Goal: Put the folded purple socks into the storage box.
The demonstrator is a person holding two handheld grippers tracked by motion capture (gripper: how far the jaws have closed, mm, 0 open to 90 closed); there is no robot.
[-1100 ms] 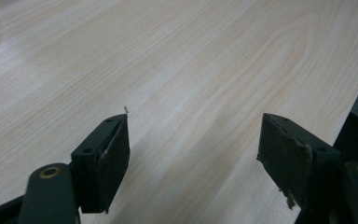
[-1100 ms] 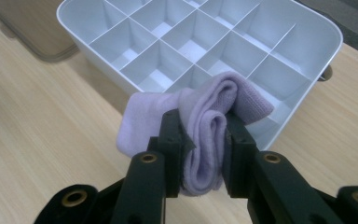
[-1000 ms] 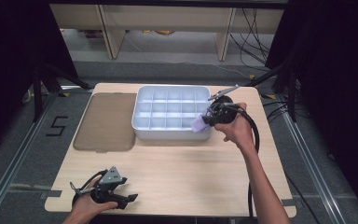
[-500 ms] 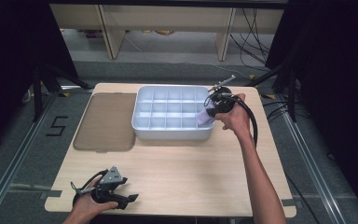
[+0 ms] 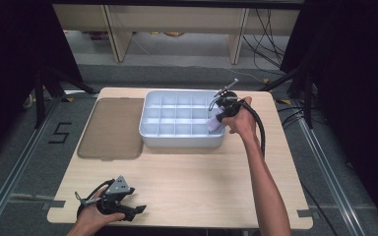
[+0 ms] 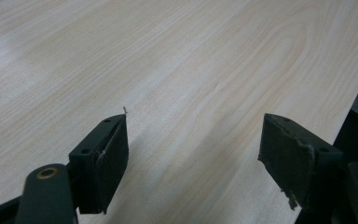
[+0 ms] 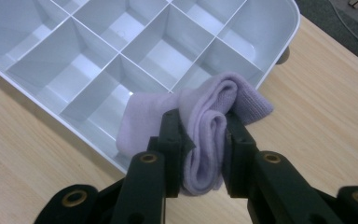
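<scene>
A white tray [image 5: 177, 142] split into several compartments stands at the middle of the far half of the table. My right gripper [image 5: 219, 115] hovers over its right end, shut on a folded lilac cloth [image 5: 215, 125]. In the right gripper view the cloth [image 7: 214, 112] bulges out between the black jaws of that gripper [image 7: 208, 140], hanging over the near corner compartment of the tray [image 7: 289, 28]. My left gripper [image 5: 133, 211] rests at the table's front left in a hand. Its jaws [image 6: 193, 149] stand wide apart over bare wood, nothing between them.
A flat brown lid [image 5: 110, 128] lies just left of the tray. The right gripper's black cable [image 5: 261, 130] loops over the forearm. Light wood table [image 5: 202, 187] runs between tray and front edge; dark floor lies beyond the table's edges.
The right hand has shifted a little farther away along the tray's right end, carrying the lilac cloth. The left hand and gripper have stayed where they were.
</scene>
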